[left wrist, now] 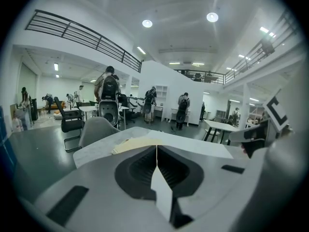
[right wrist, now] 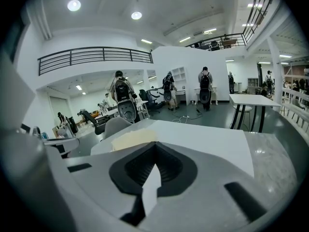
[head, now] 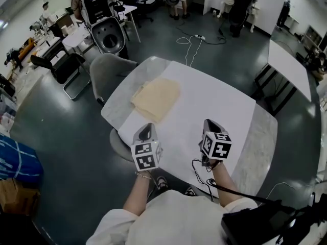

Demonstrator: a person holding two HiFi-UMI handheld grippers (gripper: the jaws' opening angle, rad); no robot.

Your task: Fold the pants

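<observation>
Where the view gets blocked, hidden parts: each hand is mostly tucked under its marker cube, so the fingers cannot be seen.
Cut off in gripper views: the big grey body of each gripper covers the near side of the pants.
Hard to tell: which end of the pants is the waist and which is the legs.
Far away: people with backpacks stand at the back of the room, too small to make out well.
Pants (head: 156, 98): pale yellow, folded into a flat block, lying on the far left part of the table; also seen past the jaws (left wrist: 129, 146) (right wrist: 133, 140).
Table (head: 219, 98): white on top with a grey edge.
Grey chair (head: 108, 70): pushed up to the far left side of the table.
Left gripper (head: 146, 128): jaws pressed together with nothing in them (left wrist: 156, 153). It sits over the near table edge, well apart from the pants.
Right gripper (head: 210, 123): jaws pressed together too, nothing in them (right wrist: 154, 151).
Pose: both grippers sit side by side with a gap between them. They point away from the person and tip down a little.
Arms: bare forearms reach out from white sleeves, left (head: 137, 195) and right (head: 225, 182).
Black cable (head: 200, 171): loops just beside the right wrist.
</observation>
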